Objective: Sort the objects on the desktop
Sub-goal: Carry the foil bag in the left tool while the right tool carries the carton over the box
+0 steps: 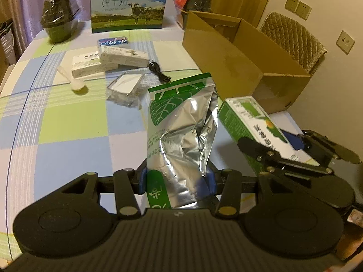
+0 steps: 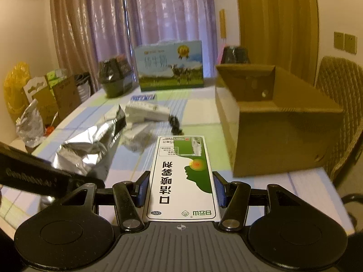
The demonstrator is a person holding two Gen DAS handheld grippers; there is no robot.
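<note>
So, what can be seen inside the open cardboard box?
Inside the cardboard box only bare brown walls and some pale, unclear shapes at the far end show. Its near wall hides the floor, so the contents cannot be told.

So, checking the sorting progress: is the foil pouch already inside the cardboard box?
No, the foil pouch is clamped in the left gripper, outside the cardboard box.

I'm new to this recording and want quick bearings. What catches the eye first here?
The crinkled silver foil pouch clamped upright in the left gripper dominates. Beside it, the right gripper grips a green-and-white spray box. An open cardboard box waits on the table's right side.
</note>
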